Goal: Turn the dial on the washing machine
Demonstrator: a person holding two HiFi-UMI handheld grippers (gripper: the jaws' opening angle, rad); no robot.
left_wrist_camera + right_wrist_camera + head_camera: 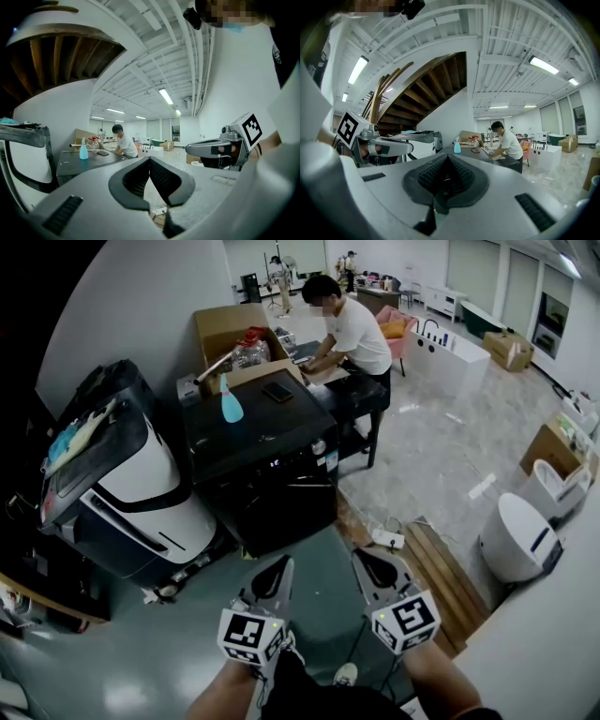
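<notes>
While both grippers hang clenched and empty, the dial is well ahead of them and out of reach.

Black washing machine (267, 493) stands mid-floor with its front panel facing the person; a blue spray bottle (231, 401) and a dark phone (277, 391) rest on its lid. Left gripper (284, 564) and right gripper (362, 558) are held side by side low in the head view, both pointing roughly level toward the machine, jaws pressed together with nothing between them. Dial (319, 447), a small round knob, sits at the right end of the front panel. It lies straight ahead, about between the two grippers' lines, so neither is clearly nearer. Its turning axis appears to run level, out toward the person. An approach head-on with opened jaws looks necessary.
</notes>
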